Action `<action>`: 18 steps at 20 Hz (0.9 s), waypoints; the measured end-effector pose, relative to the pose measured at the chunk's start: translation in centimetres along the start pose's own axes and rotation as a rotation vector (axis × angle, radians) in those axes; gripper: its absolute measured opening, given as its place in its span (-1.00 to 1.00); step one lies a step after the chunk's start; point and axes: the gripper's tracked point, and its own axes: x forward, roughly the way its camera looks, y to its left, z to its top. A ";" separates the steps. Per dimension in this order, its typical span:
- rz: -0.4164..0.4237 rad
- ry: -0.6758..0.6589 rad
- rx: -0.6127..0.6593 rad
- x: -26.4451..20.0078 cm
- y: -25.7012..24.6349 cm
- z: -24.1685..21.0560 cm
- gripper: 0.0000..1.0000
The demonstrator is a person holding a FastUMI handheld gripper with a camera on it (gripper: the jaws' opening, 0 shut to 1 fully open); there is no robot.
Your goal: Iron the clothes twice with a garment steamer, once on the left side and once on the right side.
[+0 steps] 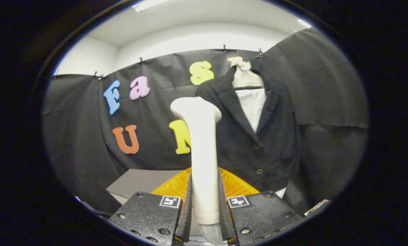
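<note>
Gripper (204,205) clenched on steamer (201,150) at lower centre, head upright, jacket (258,136) on hanger (246,80) — upper right, beyond fingers

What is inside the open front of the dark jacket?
Inside the dark jacket a white shirt shows between the lapels, on a pale mannequin neck. Lower down, the buttoned jacket covers the shirt. The tool is shut on the white garment steamer.

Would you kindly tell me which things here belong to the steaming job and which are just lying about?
Job: garment steamer, clamped between the gripper fingers; dark jacket hanging beyond them.
Lying about: grey box; orange ridged thing behind the fingers.
</note>
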 end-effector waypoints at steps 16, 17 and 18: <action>-0.031 -0.060 -0.069 10.5 -5.8 6.7 -0.26; -0.030 -0.055 -0.071 10.9 -5.8 6.3 -0.26; -0.033 -0.051 -0.074 11.3 -6.0 6.1 -0.26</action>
